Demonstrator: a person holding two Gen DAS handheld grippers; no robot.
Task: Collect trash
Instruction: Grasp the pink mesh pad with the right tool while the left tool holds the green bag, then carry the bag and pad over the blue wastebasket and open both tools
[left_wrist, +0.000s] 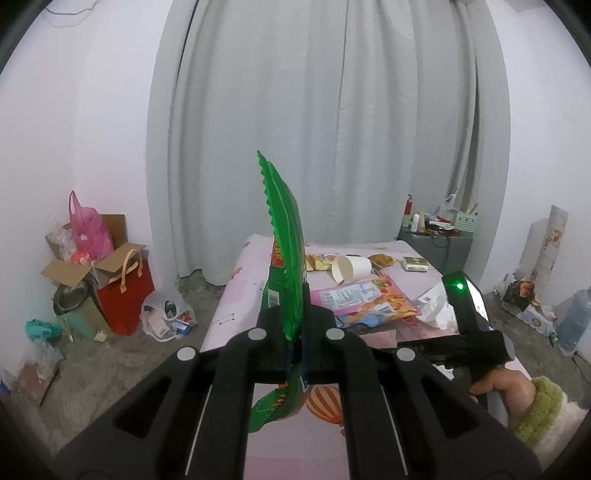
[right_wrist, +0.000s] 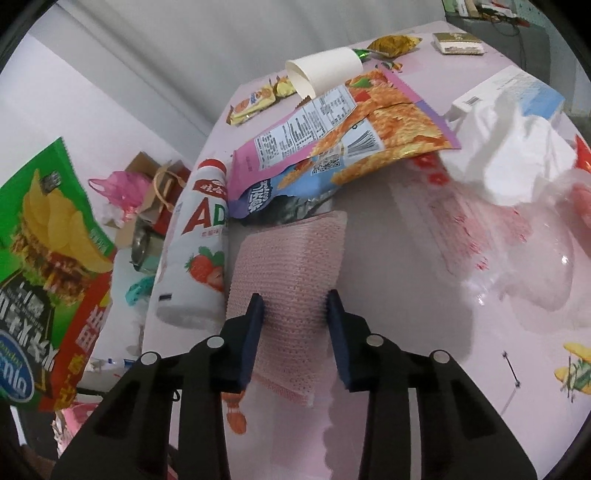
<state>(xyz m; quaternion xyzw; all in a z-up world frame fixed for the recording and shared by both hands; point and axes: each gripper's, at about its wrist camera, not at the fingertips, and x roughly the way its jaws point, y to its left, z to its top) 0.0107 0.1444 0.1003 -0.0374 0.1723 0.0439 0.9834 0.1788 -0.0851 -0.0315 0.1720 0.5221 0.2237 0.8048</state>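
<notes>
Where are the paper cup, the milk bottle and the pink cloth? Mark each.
Paper cup (right_wrist: 328, 68): right wrist view, on its side wall.
Milk bottle (right_wrist: 197, 254): right wrist view, on its label.
Pink cloth (right_wrist: 291, 258): right wrist view, on its textured top.

White curtain (left_wrist: 314, 129); white wall (left_wrist: 92, 129); concrete floor (left_wrist: 122, 354); pink printed tablecloth (right_wrist: 461, 369); grey side cabinet (left_wrist: 436, 245) with clutter on top; water jug (left_wrist: 574, 321) by right wall.

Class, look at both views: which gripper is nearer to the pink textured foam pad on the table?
Right. The right gripper has its fingers either side of the pink textured foam pad; the left gripper is off to its left, clamping a green crisp packet.
</notes>
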